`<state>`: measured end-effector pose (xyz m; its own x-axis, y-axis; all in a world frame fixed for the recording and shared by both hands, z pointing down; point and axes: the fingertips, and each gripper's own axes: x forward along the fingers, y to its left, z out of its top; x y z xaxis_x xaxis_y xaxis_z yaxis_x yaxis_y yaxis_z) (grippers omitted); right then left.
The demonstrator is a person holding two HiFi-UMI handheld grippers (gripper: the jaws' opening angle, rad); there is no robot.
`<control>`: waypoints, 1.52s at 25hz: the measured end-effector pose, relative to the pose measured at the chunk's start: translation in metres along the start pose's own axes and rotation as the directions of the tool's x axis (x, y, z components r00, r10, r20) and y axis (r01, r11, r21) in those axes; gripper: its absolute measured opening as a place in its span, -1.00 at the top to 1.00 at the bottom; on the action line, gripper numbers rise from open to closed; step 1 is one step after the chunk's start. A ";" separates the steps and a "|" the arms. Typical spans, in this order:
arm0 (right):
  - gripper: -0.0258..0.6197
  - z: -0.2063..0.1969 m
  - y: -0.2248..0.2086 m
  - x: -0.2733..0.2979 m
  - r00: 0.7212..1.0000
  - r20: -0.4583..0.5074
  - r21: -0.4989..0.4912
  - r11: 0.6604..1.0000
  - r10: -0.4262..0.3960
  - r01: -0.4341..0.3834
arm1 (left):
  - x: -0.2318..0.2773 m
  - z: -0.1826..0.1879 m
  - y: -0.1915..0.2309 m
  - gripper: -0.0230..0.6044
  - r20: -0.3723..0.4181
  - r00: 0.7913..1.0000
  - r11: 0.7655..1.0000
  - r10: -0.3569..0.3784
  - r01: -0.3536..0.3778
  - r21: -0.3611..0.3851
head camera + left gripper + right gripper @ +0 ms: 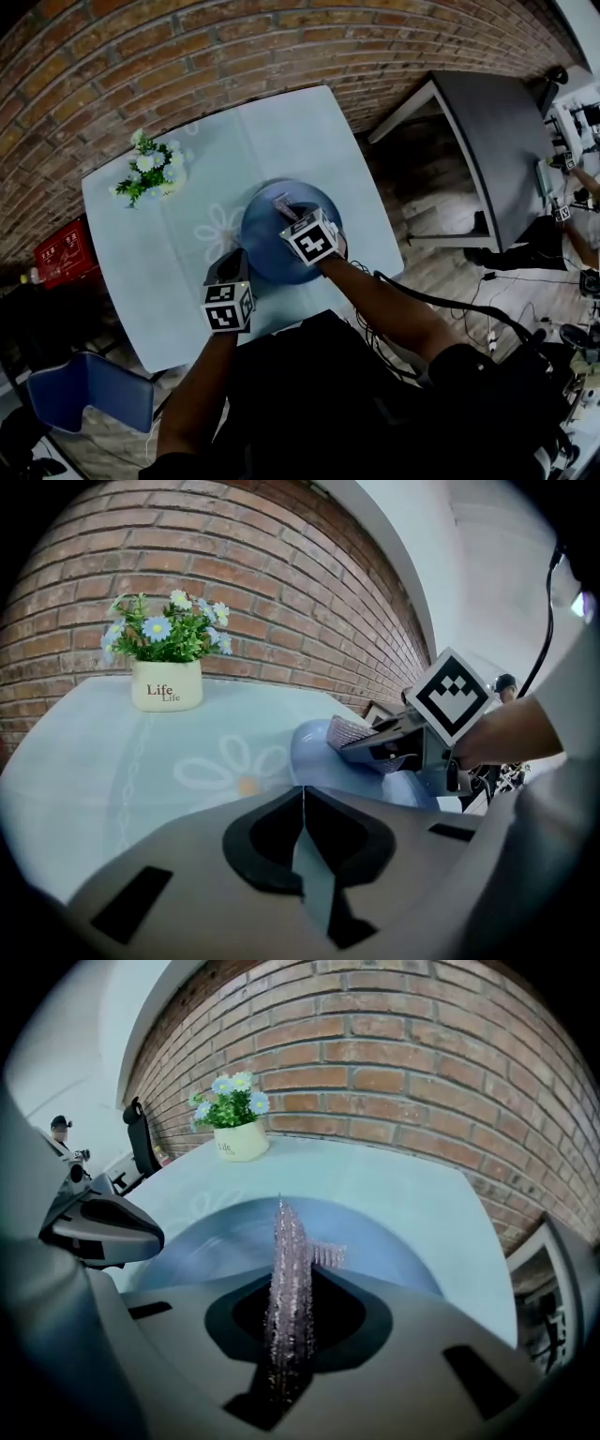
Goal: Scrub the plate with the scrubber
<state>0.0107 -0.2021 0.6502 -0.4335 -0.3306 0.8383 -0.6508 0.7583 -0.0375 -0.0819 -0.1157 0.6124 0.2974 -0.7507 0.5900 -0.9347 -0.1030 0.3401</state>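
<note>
A round blue plate [267, 246] lies on the pale table [187, 272] in front of me. My right gripper [289, 212] hangs over the plate's middle, shut on a pinkish sparkly mesh scrubber [289, 1260] that sticks out past its jaws toward the plate [394, 1251]. The left gripper view shows the scrubber [349, 731] just above the plate [314, 757]; whether it touches is hidden. My left gripper [234, 261] sits at the plate's left rim, jaws closed, with a thin blue edge between them [302, 803].
A white pot of daisies [150, 173] stands at the table's far left. A brick wall [187, 47] runs behind the table. A grey table [497, 150] stands to the right, a red crate [64, 253] and a blue chair [89, 389] to the left.
</note>
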 end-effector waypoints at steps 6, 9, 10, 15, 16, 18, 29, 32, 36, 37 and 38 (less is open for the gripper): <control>0.72 0.004 0.024 0.006 0.998 -0.020 -0.095 0.993 0.061 -0.063 | -0.001 -0.001 0.002 0.88 -0.001 1.000 1.000 0.006 -0.006 -0.015; 0.72 0.007 0.034 0.008 0.995 -0.020 -0.132 0.987 0.094 -0.096 | -0.001 -0.001 0.002 0.88 0.002 1.000 1.000 0.013 -0.013 -0.023; 0.72 0.008 0.037 0.008 0.994 -0.020 -0.144 0.984 0.107 -0.108 | -0.001 -0.001 0.002 0.88 0.002 1.000 1.000 0.017 -0.017 -0.025; 0.72 0.008 0.059 0.008 0.986 -0.034 -0.214 0.962 0.164 -0.168 | 0.000 0.000 0.001 0.88 0.001 1.000 0.999 0.021 -0.021 -0.032; 0.72 0.007 0.063 0.008 0.983 -0.040 -0.224 0.958 0.178 -0.182 | 0.000 0.000 0.002 0.88 -0.001 1.000 0.999 0.021 -0.021 -0.031; 0.72 0.004 0.074 0.007 0.976 -0.055 -0.247 0.944 0.212 -0.219 | 0.000 0.000 0.002 0.88 -0.004 1.000 0.999 0.020 -0.020 -0.029; 0.72 -0.015 0.103 -0.005 0.948 -0.075 -0.327 0.890 0.309 -0.316 | -0.010 0.004 0.003 0.88 0.028 0.999 0.998 0.026 -0.025 -0.050; 0.72 -0.021 0.109 -0.008 0.944 -0.087 -0.340 0.881 0.319 -0.329 | -0.016 0.002 0.008 0.88 0.030 0.999 0.998 0.040 -0.039 -0.057; 0.72 -0.028 0.116 -0.011 0.927 -0.106 -0.310 0.873 0.361 -0.376 | -0.021 0.000 0.010 0.88 0.032 0.998 0.997 0.048 -0.046 -0.058; 0.72 -0.030 0.118 -0.012 0.920 -0.111 -0.294 0.872 0.375 -0.391 | -0.021 0.000 0.010 0.88 0.034 0.998 0.997 0.048 -0.046 -0.058; 0.72 -0.031 0.119 -0.013 0.914 -0.115 -0.278 0.871 0.389 -0.405 | -0.022 0.000 0.009 0.88 0.036 0.998 0.997 0.047 -0.044 -0.058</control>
<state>-0.0420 -0.0901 0.6515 -0.5776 0.0570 0.8143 -0.2177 0.9507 -0.2209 -0.0967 -0.1004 0.6027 0.2464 -0.7774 0.5787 -0.9343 -0.0318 0.3552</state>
